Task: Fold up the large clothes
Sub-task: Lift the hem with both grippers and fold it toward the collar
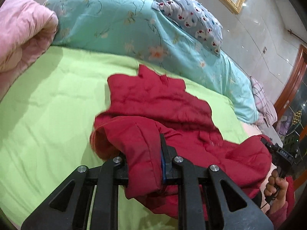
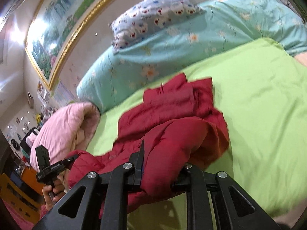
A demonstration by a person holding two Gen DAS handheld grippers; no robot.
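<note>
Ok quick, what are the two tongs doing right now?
Left tongs: closed on the red jacket.
Right tongs: closed on the red jacket too.

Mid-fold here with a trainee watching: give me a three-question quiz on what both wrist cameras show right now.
1. True or false: the left gripper is shut on the red jacket.
2. What does the right gripper hold? A) pink quilt B) red jacket C) patterned pillow
3. Fill in: the jacket's far end lies on the ____ sheet.

Key: 1 true. 2 B; the pink quilt and patterned pillow lie untouched. 3 green.
</note>
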